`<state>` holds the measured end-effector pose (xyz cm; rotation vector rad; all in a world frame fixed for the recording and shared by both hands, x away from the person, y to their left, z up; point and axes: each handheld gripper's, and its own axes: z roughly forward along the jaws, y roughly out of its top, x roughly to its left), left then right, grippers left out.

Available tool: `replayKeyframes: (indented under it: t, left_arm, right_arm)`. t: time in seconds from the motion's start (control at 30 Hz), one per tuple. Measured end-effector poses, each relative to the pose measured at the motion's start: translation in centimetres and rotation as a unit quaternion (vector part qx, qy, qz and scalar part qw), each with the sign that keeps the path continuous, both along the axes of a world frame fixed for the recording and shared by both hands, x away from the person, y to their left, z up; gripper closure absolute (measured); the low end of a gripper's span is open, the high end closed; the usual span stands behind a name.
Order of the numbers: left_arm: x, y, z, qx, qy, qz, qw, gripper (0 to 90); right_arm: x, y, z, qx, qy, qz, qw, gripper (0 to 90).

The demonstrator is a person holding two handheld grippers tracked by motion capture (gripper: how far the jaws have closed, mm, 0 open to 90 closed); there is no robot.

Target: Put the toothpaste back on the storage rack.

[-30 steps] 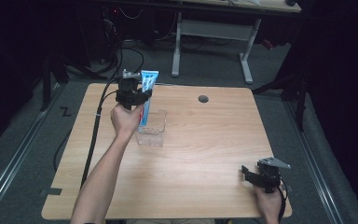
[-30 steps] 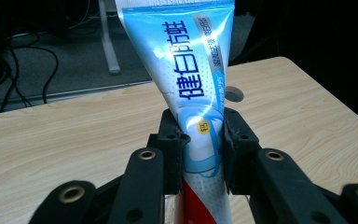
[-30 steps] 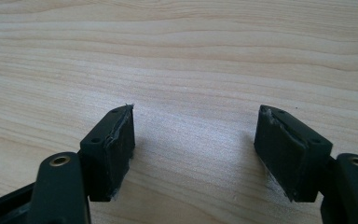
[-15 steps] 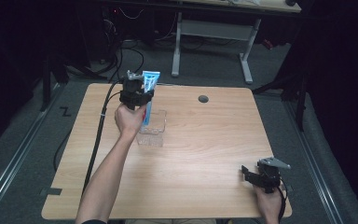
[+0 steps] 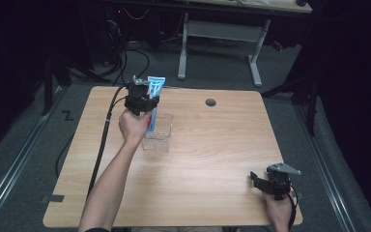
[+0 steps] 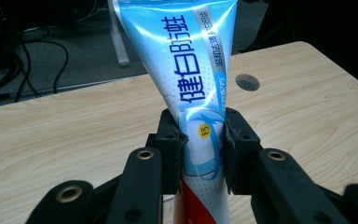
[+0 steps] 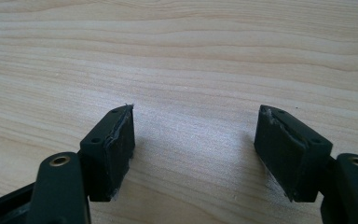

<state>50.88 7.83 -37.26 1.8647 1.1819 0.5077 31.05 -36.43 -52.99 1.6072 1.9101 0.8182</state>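
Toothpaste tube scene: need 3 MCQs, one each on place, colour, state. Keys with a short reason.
1. Where does the toothpaste tube stand?
A. Upright over the clear container, left of the table's middle
B. Flat at the right edge
C. On the floor

2. What is the tube's main colour?
A. Green
B. Light blue with white
C. Black

3. What state is the right hand-held gripper in?
A. Shut on the tube
B. Shut on nothing
C. Open, nothing between its jaws

Answers:
1 A: the high view shows it upright at the container, held by the left hand-held gripper.
2 B: the left gripper view shows blue and white print.
3 C: its jaws stand apart over bare table.
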Motion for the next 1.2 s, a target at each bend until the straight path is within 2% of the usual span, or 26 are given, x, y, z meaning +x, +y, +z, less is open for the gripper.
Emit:
replayKeyframes:
  t: [0.53, 0.87, 1.1, 1.2]
  left_arm:
    - [0.02, 0.05, -0.27, -0.003, -0.003, 0.001, 1.0000, 71.3]
    - [-0.11, -0.05, -0.37, 0.007, -0.006, 0.001, 1.0000, 71.0]
    - [-0.04, 0.06, -0.39, 0.007, -0.005, 0.002, 1.0000, 70.9]
    - [0.00, 0.10, -0.56, 0.017, -0.007, 0.006, 0.9998, 70.8]
  right_arm:
    - [0.01, -0.01, -0.01, -0.002, -0.001, 0.001, 1.0000, 28.9]
    - [-0.02, 0.01, 0.01, 0.001, 0.001, -0.001, 1.0000, 28.9]
    - [-0.01, -0.02, 0.00, 0.001, 0.000, 0.000, 1.0000, 28.9]
    - [-0.01, -0.02, 0.00, 0.000, 0.000, -0.001, 1.0000, 29.0]
